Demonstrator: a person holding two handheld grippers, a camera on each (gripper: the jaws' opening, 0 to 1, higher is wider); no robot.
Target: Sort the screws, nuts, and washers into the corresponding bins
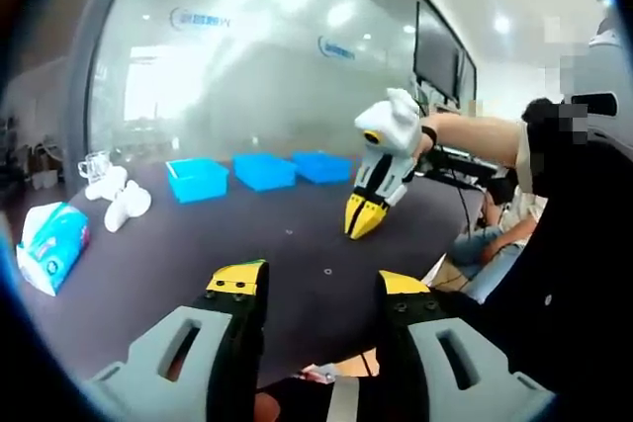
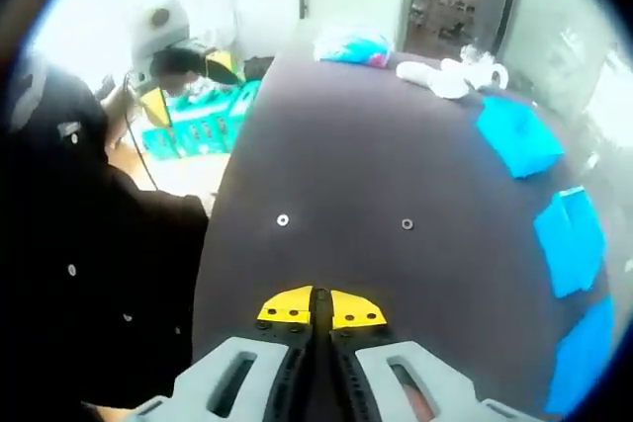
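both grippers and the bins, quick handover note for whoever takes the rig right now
Left gripper: open, empty, held above the near edge of the dark table.
Right gripper: jaws closed together above the table; whether a small part sits between the tips can't be told. In the left gripper view it points down at the table.
Bins: three blue bins in a row at the far side; their contents can't be seen.
Left to do: two small washers lie loose on the table ahead of the right gripper. Pick each and drop it in the matching bin.
Also on the table: a tissue pack.
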